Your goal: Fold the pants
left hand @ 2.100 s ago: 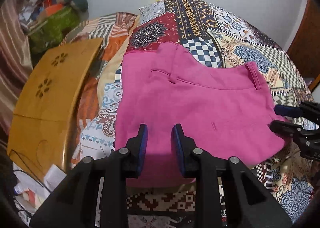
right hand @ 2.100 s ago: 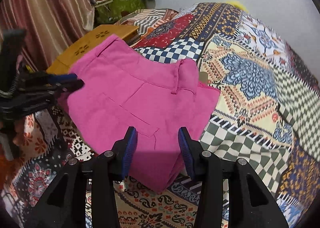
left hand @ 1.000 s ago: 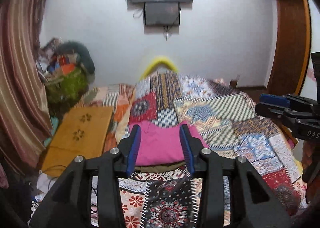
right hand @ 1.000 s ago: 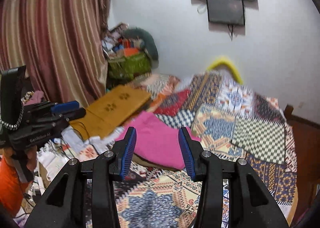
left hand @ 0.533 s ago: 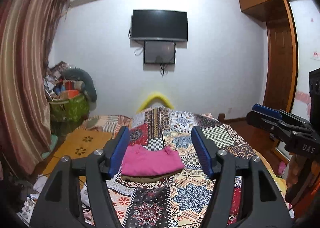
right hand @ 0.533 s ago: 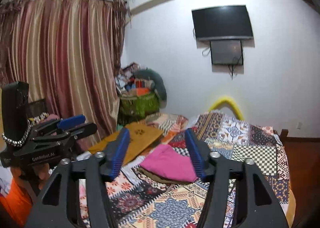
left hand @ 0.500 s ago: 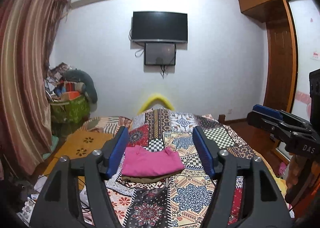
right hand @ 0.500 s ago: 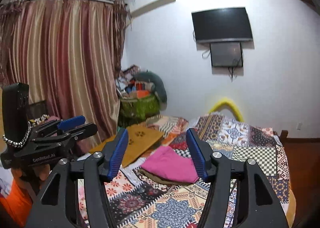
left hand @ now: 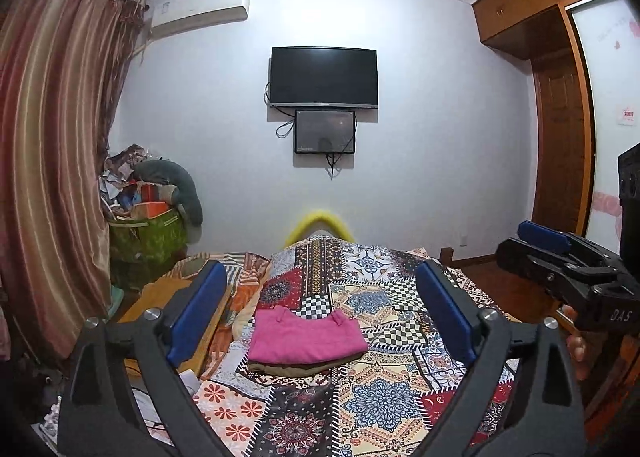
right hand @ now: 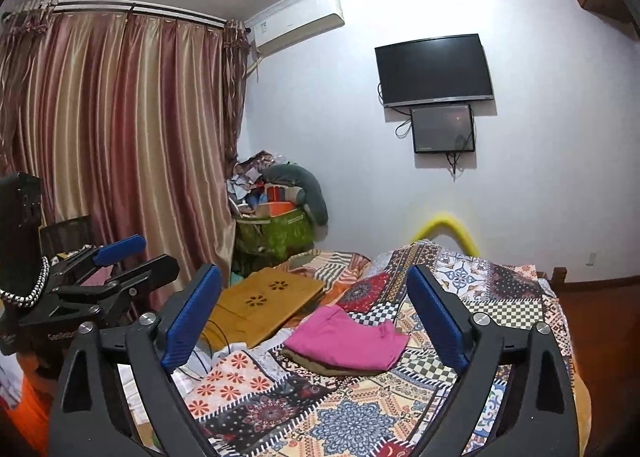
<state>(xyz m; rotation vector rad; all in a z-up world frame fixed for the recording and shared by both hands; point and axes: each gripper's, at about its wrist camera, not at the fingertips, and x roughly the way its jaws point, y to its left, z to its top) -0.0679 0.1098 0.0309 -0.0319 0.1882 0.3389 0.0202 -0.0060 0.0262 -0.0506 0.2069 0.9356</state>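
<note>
The pink pants [left hand: 306, 335] are seen folded flat on the patchwork bedspread [left hand: 376, 397], near its foot end. The left gripper [left hand: 320, 313] and the right gripper [right hand: 314, 315] are held wide open above the bedspread, with nothing gripped

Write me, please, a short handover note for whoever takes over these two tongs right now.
Left tongs: open, empty, held up away from the bed.
Right tongs: open, empty, likewise held clear.
Pink pants: folded into a compact rectangle on the patchwork bedspread, resting on a darker folded garment, beside the wooden lap table.
Done: the fold looks complete.
Left: probably nothing, unless a tidier edge is wanted.
</note>
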